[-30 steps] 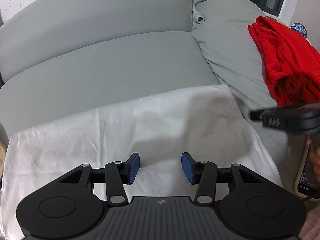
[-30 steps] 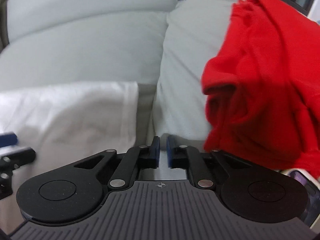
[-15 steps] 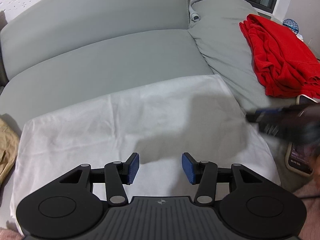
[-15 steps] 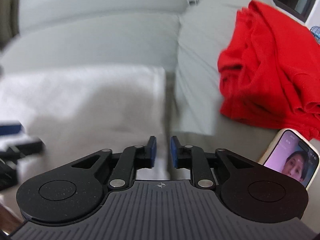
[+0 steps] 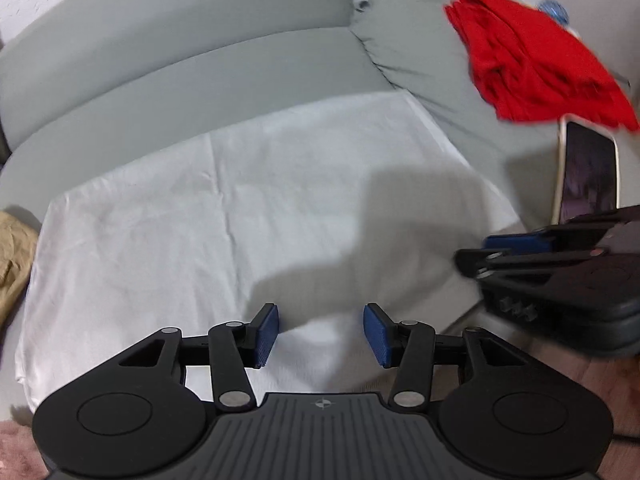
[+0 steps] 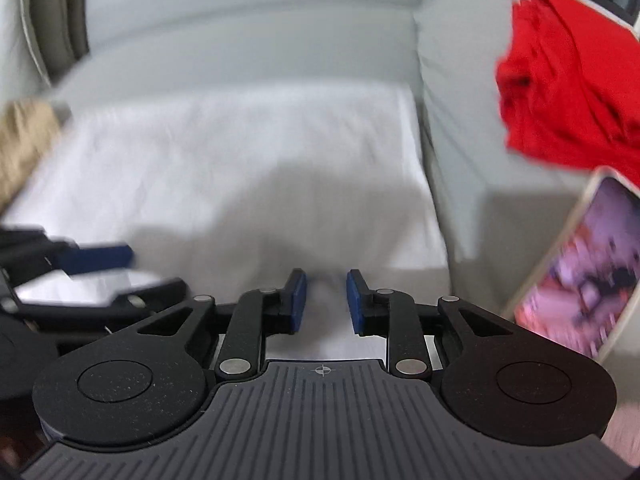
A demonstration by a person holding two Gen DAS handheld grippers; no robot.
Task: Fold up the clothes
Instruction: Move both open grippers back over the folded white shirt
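Note:
A white garment [image 5: 248, 216] [image 6: 224, 168] lies folded flat as a wide rectangle on the grey sofa seat [image 5: 192, 80]. My left gripper [image 5: 320, 334] hovers open over the garment's near edge, with nothing between its blue pads. My right gripper [image 6: 323, 300] hangs over the garment's near right corner; its jaws are opening and only cloth shows below the gap, not pinched. In the left wrist view the right gripper [image 5: 520, 248] appears at the right edge. A crumpled red garment [image 5: 532, 64] [image 6: 568, 88] lies on the grey cushion at the right.
A phone [image 5: 588, 172] [image 6: 580, 268] with a lit screen lies on the sofa just right of the white garment. A tan garment [image 5: 12, 248] [image 6: 24, 140] lies at the left edge. A pink rug [image 5: 16, 452] shows below the sofa front.
Both grippers have pulled back toward the sofa front, showing more of the white garment. The right gripper's jaws have gone from nearly closed to apart, and it shifted left from the red garment.

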